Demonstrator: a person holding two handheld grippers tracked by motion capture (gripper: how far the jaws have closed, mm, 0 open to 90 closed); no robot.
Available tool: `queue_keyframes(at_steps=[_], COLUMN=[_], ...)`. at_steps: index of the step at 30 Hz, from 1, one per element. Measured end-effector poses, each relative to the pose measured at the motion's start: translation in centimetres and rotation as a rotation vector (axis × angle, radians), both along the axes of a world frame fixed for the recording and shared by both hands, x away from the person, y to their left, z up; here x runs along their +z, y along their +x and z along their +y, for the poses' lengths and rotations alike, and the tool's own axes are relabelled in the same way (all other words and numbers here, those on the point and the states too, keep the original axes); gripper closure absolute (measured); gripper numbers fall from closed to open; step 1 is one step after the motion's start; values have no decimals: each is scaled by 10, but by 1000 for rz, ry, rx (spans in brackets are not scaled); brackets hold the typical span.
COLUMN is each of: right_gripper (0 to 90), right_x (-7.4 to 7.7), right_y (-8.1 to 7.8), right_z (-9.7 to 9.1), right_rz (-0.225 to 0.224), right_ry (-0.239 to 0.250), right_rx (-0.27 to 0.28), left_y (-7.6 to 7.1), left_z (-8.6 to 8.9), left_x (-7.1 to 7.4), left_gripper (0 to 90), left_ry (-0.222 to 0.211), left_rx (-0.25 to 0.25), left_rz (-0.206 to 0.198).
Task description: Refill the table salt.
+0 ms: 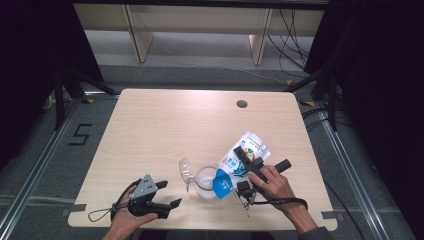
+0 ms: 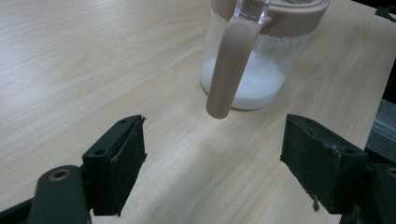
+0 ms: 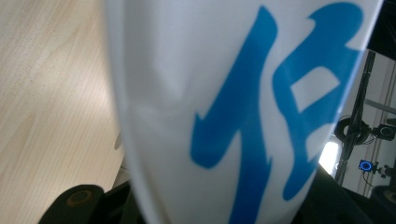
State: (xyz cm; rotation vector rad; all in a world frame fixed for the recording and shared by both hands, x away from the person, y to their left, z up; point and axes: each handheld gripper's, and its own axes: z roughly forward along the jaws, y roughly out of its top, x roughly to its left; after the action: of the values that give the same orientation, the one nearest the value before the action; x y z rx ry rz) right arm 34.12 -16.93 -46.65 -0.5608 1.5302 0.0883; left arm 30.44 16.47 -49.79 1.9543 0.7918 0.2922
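Wooden table: right hand-held gripper clamps tilted bag, mouth seemingly over jar.

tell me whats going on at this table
A person's right gripper is shut on a white and blue bag, tipped with its lower end over a clear jar with a pink rim. The jar holds some white powder. The left gripper rests open on the table, short of the jar's pink handle.
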Motion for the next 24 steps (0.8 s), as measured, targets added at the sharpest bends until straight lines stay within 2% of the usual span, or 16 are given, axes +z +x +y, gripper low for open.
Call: queue_keyframes(at_steps=[20,21,23,24], right_gripper=[684,685,685,685], right_x=[0,1,0,2], right_y=[-1,0,0,0], right_z=[0,0,0,1], right_rz=[2,2,-3,-13], right_ry=[7,-9,-3,-15], right_rx=[-5,6,1,7], left_y=[0,0,0,0], left_z=[0,0,0,0], left_x=[0,0,0,0], left_gripper=[212,211,211,211], left_ry=[0,0,-1,0], left_rx=[0,0,1,0], left_rz=[0,0,0,0])
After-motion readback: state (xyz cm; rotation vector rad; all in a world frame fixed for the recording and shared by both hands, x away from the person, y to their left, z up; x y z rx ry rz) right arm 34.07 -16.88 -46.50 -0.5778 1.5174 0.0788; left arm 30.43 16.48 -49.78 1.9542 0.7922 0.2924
